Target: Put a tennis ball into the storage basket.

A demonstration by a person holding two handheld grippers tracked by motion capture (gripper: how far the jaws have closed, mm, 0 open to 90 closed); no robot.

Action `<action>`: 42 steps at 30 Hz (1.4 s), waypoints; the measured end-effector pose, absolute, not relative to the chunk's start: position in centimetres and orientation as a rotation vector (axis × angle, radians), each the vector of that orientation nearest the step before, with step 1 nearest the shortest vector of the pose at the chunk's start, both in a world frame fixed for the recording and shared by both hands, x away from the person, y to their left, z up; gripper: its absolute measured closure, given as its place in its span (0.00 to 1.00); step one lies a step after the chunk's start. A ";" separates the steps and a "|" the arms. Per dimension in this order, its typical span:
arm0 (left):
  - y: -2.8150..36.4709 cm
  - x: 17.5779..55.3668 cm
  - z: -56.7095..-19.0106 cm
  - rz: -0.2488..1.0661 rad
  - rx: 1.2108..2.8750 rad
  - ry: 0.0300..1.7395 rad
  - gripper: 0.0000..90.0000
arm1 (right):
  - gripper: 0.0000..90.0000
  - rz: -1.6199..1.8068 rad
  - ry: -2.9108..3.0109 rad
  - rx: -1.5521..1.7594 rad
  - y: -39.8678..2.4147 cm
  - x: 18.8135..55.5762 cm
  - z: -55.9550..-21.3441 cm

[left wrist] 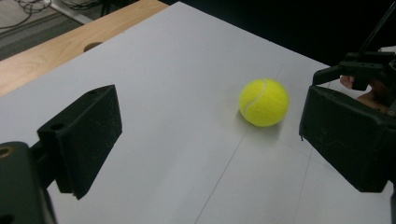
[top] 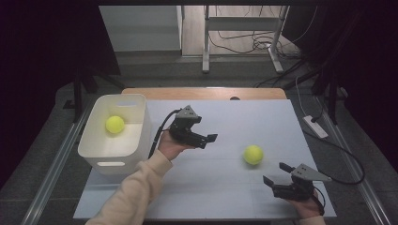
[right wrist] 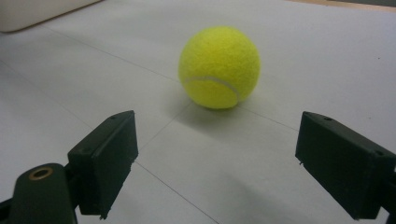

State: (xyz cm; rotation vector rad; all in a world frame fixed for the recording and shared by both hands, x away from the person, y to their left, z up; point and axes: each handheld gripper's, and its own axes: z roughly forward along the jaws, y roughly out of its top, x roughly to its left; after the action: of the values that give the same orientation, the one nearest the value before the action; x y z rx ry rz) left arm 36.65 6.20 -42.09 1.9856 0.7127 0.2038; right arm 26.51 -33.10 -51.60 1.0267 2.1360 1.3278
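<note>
Table (top: 220, 197), white sheet over a wood top. White bin (top: 89, 140) at its left edge, one yellow ball (top: 115, 124) inside. A second ball (top: 253, 154) lies loose on the sheet, well right of the bin. Left gripper (top: 210, 139) sits between bin and loose ball, fingers spread, nothing held, aimed at that ball. Right gripper (top: 277, 174) rests just beyond the ball, fingers also apart and empty. Right looks nearer, though the angle makes it hard to judge.

Dim room, dark corners, soft overhead light.
</note>
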 end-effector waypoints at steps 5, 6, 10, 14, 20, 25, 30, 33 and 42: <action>5.5 37.1 -42.7 0.184 2.000 0.707 0.07 | 0.14 1.327 2.135 1.033 -33.2 26.5 -51.6; 5.4 37.2 -42.8 0.180 2.000 0.706 0.07 | 0.14 1.327 2.134 1.034 -33.2 26.5 -51.6; 4.9 37.3 -43.0 0.168 2.003 0.707 0.07 | 0.14 1.327 2.134 1.034 -33.2 26.5 -51.6; 4.4 37.4 -43.3 0.158 2.011 0.705 0.07 | 0.14 1.336 2.130 1.034 -33.2 26.5 -51.5; 3.5 37.7 -43.8 0.137 2.025 0.704 0.06 | 0.14 1.364 2.124 1.040 -33.1 26.5 -51.4; 2.9 37.9 -44.1 0.124 2.032 0.698 0.06 | 0.14 1.363 2.125 1.040 -33.1 26.5 -51.4; 2.3 38.1 -44.3 0.111 2.033 0.694 0.06 | 0.14 1.361 2.125 1.039 -33.2 26.5 -51.4; 2.1 38.2 -44.4 0.106 2.038 0.688 0.06 | 0.14 1.358 2.125 1.040 -33.2 26.5 -51.4; 0.7 38.4 -44.9 0.089 2.057 0.671 0.07 | 0.14 1.355 2.134 1.026 -33.0 26.5 -51.4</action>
State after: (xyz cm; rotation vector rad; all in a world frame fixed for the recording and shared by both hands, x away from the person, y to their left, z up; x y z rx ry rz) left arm 38.37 0.74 -44.91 2.0566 0.6715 0.0893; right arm 26.54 -32.98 -51.38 1.0260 2.1340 1.3549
